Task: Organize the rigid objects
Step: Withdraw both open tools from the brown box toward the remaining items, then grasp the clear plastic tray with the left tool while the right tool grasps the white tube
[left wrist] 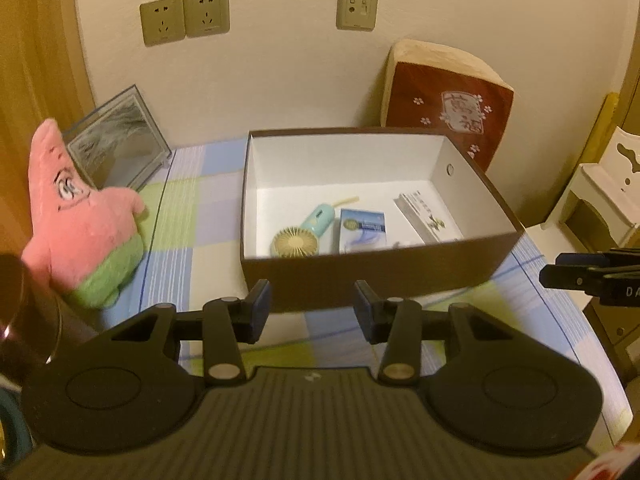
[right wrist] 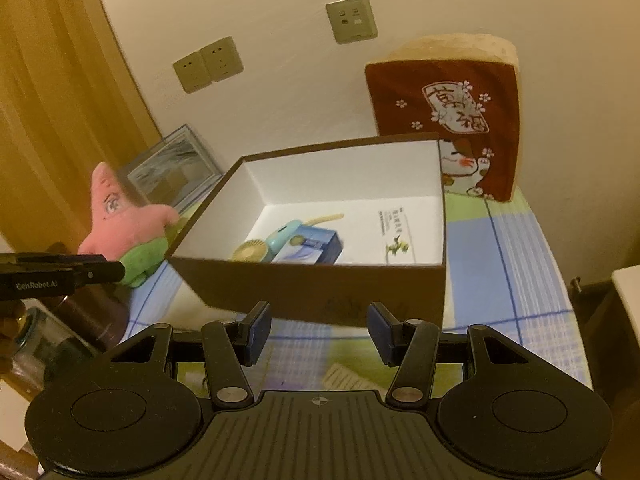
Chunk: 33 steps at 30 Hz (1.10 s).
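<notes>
1. The brown box [left wrist: 360, 276] looks like light, stiff cardboard; I'd judge it best taken by its thin rim or clamped from both short sides, since the walls could flex if squeezed at one spot
2. Inside it lie a small mint handheld fan [left wrist: 304, 232], a blue-and-white carton [left wrist: 362, 232] just beside it, and a flat white packet [left wrist: 430, 218] leaning at the right wall; all seem light, and the fan's round grille probably fragile, so its handle is the safer hold
3. The box is brown outside and white inside, standing open on the checked cloth of the counter [left wrist: 192, 216], near a pink plush star [left wrist: 76, 216]
4. The left hand-held gripper [left wrist: 308, 312] and the right hand-held gripper [right wrist: 316, 334] both stand part-open with nothing between the pads, just short of the box's near wall
</notes>
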Tool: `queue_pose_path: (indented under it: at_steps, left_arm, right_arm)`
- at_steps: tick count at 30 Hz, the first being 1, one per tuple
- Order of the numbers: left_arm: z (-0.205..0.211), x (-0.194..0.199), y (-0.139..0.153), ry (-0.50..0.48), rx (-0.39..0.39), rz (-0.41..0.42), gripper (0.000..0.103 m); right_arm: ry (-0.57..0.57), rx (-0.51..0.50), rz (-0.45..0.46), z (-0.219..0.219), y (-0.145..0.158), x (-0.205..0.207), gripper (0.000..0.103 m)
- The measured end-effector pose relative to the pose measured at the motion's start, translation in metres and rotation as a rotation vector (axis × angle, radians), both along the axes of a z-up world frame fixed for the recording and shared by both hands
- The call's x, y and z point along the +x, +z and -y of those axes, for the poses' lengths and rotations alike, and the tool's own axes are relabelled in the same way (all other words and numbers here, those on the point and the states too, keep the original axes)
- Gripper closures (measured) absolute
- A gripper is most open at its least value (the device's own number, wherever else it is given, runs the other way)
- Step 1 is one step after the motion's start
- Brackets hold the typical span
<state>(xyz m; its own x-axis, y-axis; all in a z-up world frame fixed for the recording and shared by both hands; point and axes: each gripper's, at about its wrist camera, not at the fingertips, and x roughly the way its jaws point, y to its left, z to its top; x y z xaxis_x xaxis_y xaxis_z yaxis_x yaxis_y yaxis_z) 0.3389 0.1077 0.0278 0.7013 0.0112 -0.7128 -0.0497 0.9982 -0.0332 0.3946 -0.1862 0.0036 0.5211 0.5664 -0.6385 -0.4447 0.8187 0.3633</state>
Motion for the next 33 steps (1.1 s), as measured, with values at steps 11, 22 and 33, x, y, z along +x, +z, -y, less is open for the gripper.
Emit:
queue_pose_path:
  at_steps: [11,22,33]
  left_arm:
    - [0.020,-0.043,-0.029,-0.034,-0.023,-0.076,0.061]
    - [0.042,-0.066,-0.073,-0.085,-0.062,-0.204,0.061]
    - [0.067,-0.073,-0.109,-0.193,-0.073,-0.302,0.056]
  right_arm:
    - [0.058,-0.057,-0.108,-0.008,-0.030,-0.045,0.049]
    - [0.128,-0.103,-0.244,-0.023,-0.063,-0.073,0.049]
    - [0.181,-0.139,-0.375,-0.040,-0.091,-0.077,0.049]
